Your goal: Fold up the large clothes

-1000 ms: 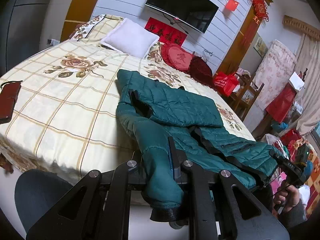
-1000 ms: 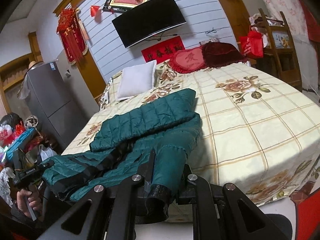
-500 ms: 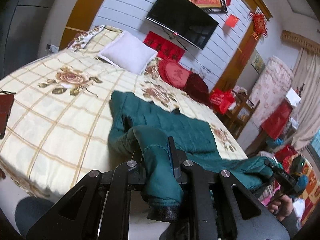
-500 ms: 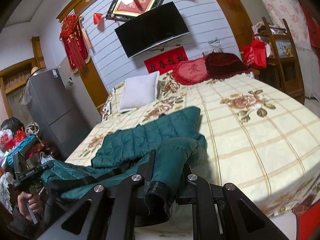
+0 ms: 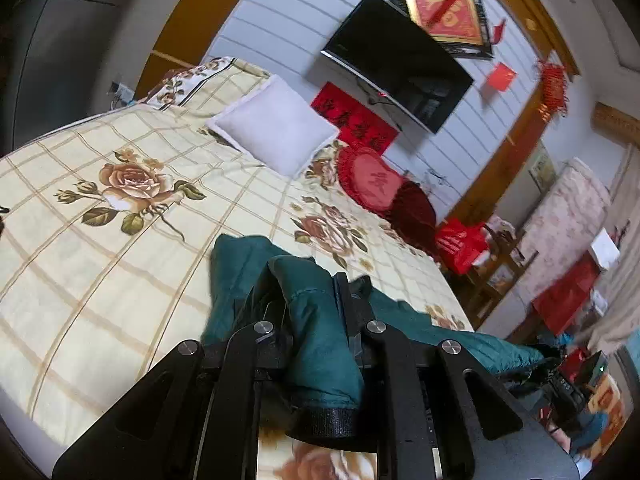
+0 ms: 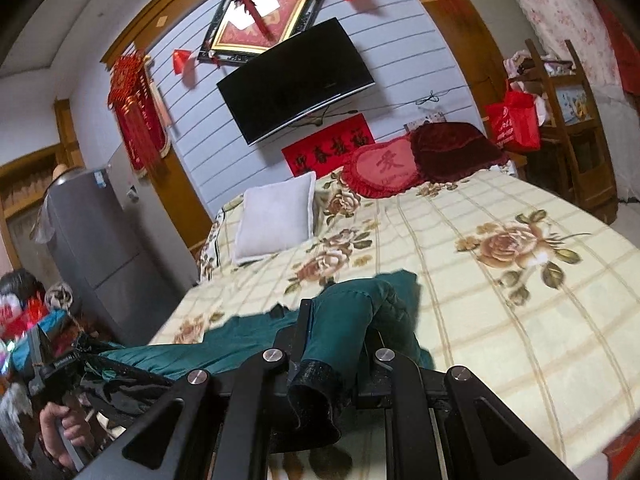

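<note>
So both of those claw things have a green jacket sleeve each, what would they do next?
Probably carry both cuffs forward and lay them across the jacket body. The left gripper and right gripper each pinch a sleeve of the green jacket, lifted near the edge of the bed, so the fold isn't laid down yet.

Quilted matt cloth jacket (image 5: 320, 332); glossy television (image 5: 396, 60); matt black plastic tongs (image 5: 312, 308).

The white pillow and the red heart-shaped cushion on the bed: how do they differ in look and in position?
The white pillow is plain and square, while the red heart-shaped cushion has a frilled edge and a character on its face. The white pillow stands alone, nearer the grey fridge; the red cushion overlaps a dark red cushion beside it. Both lean up at the head of the bed, below the TV.
</note>
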A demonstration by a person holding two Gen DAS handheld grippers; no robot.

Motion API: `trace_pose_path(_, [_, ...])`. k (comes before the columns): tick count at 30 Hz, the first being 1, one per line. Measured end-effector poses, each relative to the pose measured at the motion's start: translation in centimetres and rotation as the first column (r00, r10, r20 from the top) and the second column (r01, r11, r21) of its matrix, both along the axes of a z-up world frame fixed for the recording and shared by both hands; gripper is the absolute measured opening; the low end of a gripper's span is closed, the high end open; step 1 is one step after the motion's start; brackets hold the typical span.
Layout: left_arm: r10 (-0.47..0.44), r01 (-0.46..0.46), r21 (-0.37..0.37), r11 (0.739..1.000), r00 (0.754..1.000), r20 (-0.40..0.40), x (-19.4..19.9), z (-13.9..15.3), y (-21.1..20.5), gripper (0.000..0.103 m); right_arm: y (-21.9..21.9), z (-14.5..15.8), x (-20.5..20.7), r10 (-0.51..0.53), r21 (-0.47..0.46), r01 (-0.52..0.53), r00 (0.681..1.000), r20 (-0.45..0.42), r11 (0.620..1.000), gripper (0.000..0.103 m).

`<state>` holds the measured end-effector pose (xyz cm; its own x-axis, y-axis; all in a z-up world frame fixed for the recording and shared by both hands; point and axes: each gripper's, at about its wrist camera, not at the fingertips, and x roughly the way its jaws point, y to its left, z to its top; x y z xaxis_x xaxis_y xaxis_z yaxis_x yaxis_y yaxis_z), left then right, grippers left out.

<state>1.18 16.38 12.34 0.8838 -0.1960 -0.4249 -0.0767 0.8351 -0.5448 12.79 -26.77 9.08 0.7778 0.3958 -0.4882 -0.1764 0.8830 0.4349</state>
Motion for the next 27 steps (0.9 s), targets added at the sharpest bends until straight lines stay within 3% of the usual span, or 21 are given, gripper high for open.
trace_pose_path(5, [0.068,-0.064,0.054,0.996,0.995,-0.069,6.0,-2.0,0.2,0.013,2.0,-2.0,6.3,-0.026,-0.02,0.025,0.999,-0.038,0.999,0.013])
trace_pose_path(11, [0.12,-0.099,0.16,0.982,0.985,-0.126,12.0,-6.0,0.2,0.013,3.0,-7.2,13.1,-0.064,-0.05,0.058,0.991,-0.12,0.997,0.013])
trace_pose_path(21, [0.144,-0.096,0.258,0.961,0.974,-0.173,18.8,-11.0,-0.6,0.014,4.2,-13.9,18.0,-0.127,-0.133,0.103,0.974,-0.188,0.986,0.013])
trace_pose_path(27, [0.143,-0.072,0.334,0.94,0.971,-0.193,20.1,-13.3,-1.6,0.015,3.7,-16.9,20.5,-0.115,-0.084,0.095,0.952,-0.283,0.992,0.021])
